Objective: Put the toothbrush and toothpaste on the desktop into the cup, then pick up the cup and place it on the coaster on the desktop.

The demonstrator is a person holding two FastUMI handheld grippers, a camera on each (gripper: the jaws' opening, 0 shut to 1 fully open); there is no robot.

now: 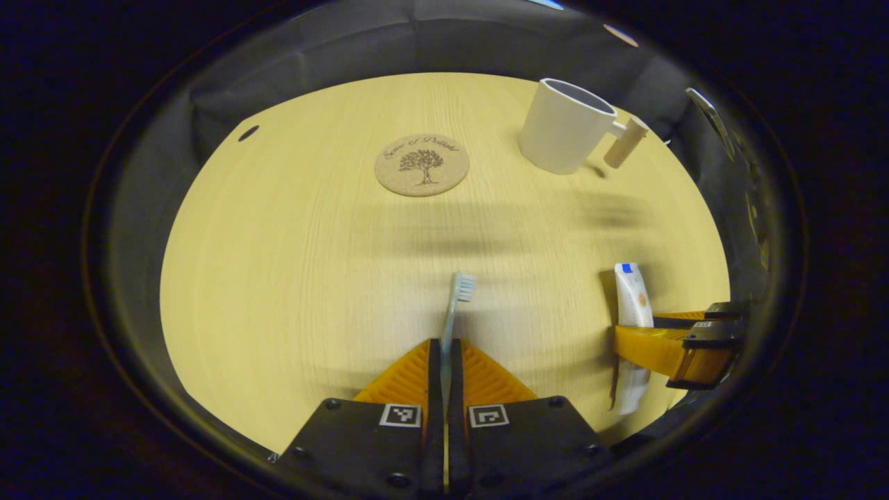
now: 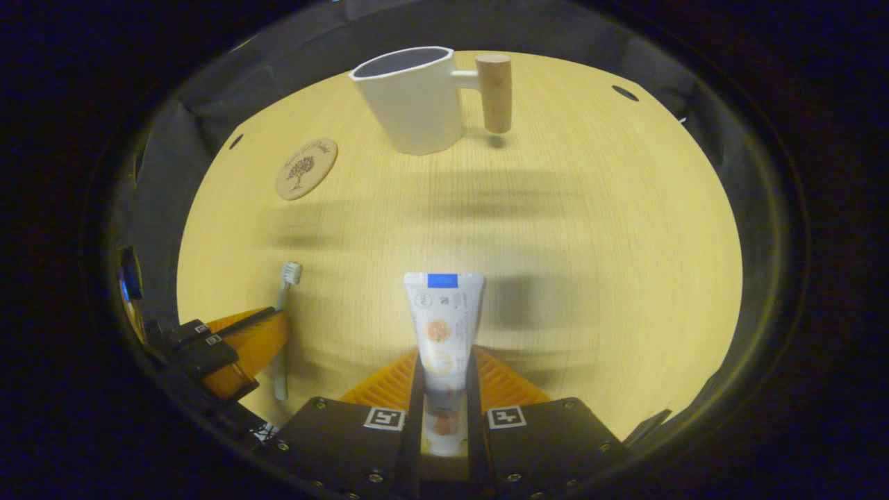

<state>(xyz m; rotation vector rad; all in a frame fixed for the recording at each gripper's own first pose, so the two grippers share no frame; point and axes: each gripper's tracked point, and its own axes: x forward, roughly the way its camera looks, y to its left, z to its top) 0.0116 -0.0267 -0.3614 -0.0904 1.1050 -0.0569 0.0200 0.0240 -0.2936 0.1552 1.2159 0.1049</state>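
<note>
The left hand-held gripper [image 1: 444, 361] was closed tight on the toothbrush [image 1: 455, 305], bristles pointing forward. The right hand-held gripper [image 2: 444, 389] was clamped on the toothpaste [image 2: 442, 326], its flat end forward. Both seemed lifted just above the table [image 1: 292, 278], though that was hard to tell. The cup [image 2: 417, 101] stood upright at the far side, well apart from the coaster [image 2: 306, 169]. Either thing could strike the cup's rim and tip it, and the thin toothbrush might swivel between the fingers.
</note>
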